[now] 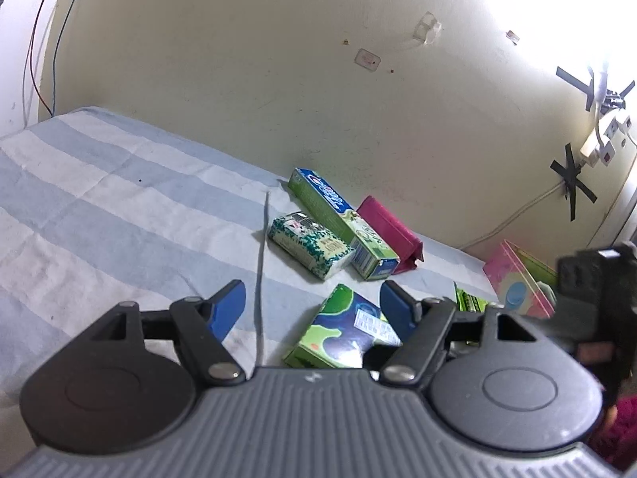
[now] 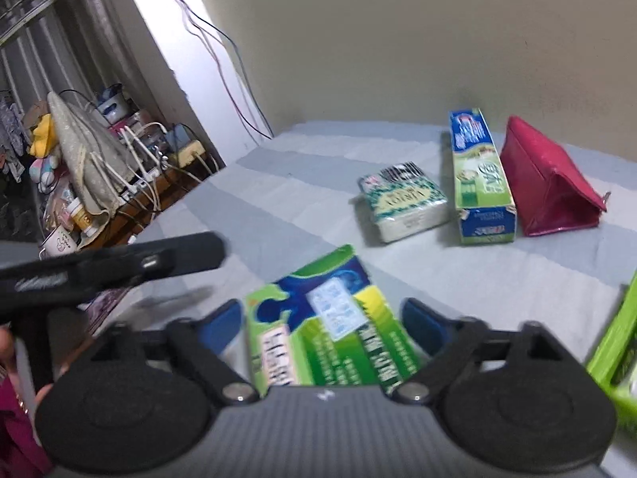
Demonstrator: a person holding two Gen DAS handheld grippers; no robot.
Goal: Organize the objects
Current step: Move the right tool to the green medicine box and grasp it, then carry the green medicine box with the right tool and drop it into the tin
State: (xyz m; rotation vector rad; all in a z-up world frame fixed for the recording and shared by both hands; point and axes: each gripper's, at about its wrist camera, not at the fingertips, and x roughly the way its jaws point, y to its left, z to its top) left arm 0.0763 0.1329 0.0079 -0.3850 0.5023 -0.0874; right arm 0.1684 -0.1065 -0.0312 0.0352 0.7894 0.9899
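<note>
Three boxes and a pink pouch [image 1: 392, 235] lay on the striped bed [image 1: 119, 199] in the left wrist view; the toothpaste box [image 1: 342, 221] ran lengthwise toward the wall, the speckled box [image 1: 310, 245] just beside it. Spread and holding nothing, the left tool [image 1: 312, 310] hovered near the green-blue box [image 1: 342, 330].

From the right wrist view, the right tool [image 2: 322, 324] stood wide around the green-blue box [image 2: 326, 318], whose long axis pointed forward; contact was unclear.
</note>
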